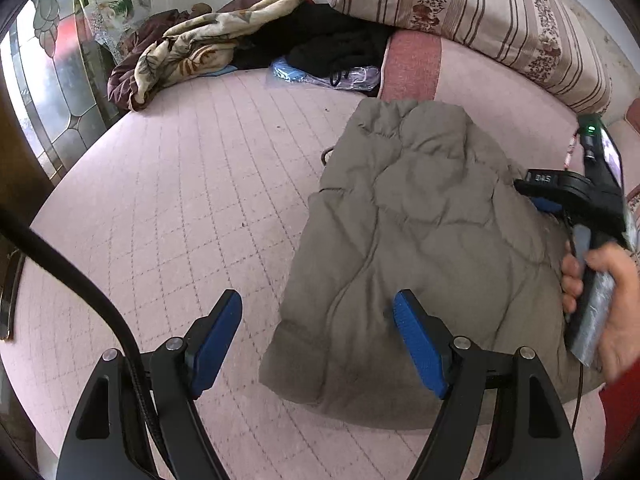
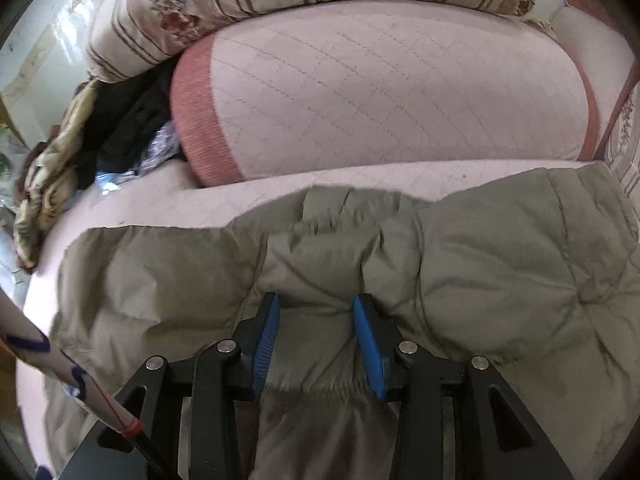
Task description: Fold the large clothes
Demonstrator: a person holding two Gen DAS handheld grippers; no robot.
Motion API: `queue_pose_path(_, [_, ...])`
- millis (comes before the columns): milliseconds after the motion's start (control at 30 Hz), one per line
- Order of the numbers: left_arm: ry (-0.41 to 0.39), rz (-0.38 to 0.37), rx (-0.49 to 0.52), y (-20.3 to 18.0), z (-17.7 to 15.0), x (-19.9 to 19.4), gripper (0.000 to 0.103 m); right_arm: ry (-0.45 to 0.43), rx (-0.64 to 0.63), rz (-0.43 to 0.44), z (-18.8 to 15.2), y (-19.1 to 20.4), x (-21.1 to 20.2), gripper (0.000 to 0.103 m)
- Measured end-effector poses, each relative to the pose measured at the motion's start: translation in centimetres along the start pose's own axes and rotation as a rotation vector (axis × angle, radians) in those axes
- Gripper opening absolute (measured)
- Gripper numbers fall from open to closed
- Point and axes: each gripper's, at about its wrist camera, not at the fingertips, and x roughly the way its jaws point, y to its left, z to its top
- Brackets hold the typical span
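An olive-grey padded jacket (image 1: 420, 208) lies folded on the pink quilted bed cover (image 1: 180, 200). My left gripper (image 1: 316, 300) hangs open over the jacket's near left edge, its right pad above the fabric and its left pad over the bare cover, with nothing gripped. Seen from the left wrist, the right gripper (image 1: 536, 196) sits at the jacket's right edge, held by a person's hand (image 1: 608, 292). In the right wrist view, the right gripper (image 2: 318, 300) is shut on a bunched fold of the jacket (image 2: 500, 248), its blue pads pressing the fabric from both sides.
A striped floral quilt (image 1: 460, 0) rests on a folded pink pad (image 2: 380, 92) behind the jacket. A beige leaf-print blanket (image 1: 200, 44), black clothes (image 1: 332, 44) and a plastic bag (image 1: 320, 76) lie at the back left. A stained-glass door (image 1: 52, 92) stands at the left.
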Motion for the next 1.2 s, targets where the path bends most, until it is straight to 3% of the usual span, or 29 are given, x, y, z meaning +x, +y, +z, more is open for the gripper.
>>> queue_pose_path(267, [-0.018,0.012,0.008,-0.5,0.5,1.0,0.08,-0.009,0.014,-0.022,1.2,-0.2,2.3,0.042])
queue_pose_path(333, [-0.02,0.03,0.021,-0.7,0.3,0.9,0.08,0.011,-0.007,-0.045,1.5,0.0,1.0,0.042])
queue_pose_path(433, [-0.037,0.023,0.018,-0.7,0.0,0.2,0.08,-0.031,0.008,0.008,1.2,-1.0,-3.2,0.043])
queue_pose_path(600, [-0.049,0.014,0.011,-0.6,-0.4,-0.4,0.08,-0.053,-0.025,-0.038,-0.9,-4.5,-7.4,0.053])
queue_pose_path(700, [-0.007,0.033,0.01,-0.8,-0.7,1.1,0.08,-0.024,0.01,-0.129,-2.3,-8.1,-6.1,0.053])
queue_pose_path(833, [-0.006,0.047,0.025,-1.1,-0.6,1.9,0.083,-0.001,0.12,-0.12,-3.0,-11.2,-3.6,0.058])
queue_pose_path(1067, [-0.022,0.063,0.05,-1.6,-0.2,2.1,0.084,-0.008,0.049,-0.216,-2.4,-9.8,-2.8,0.066])
queue_pose_path(1200, [-0.04,0.019,0.032,-1.3,-0.4,0.5,0.084,-0.081,0.092,-0.148,-2.8,-9.0,-6.9,0.066])
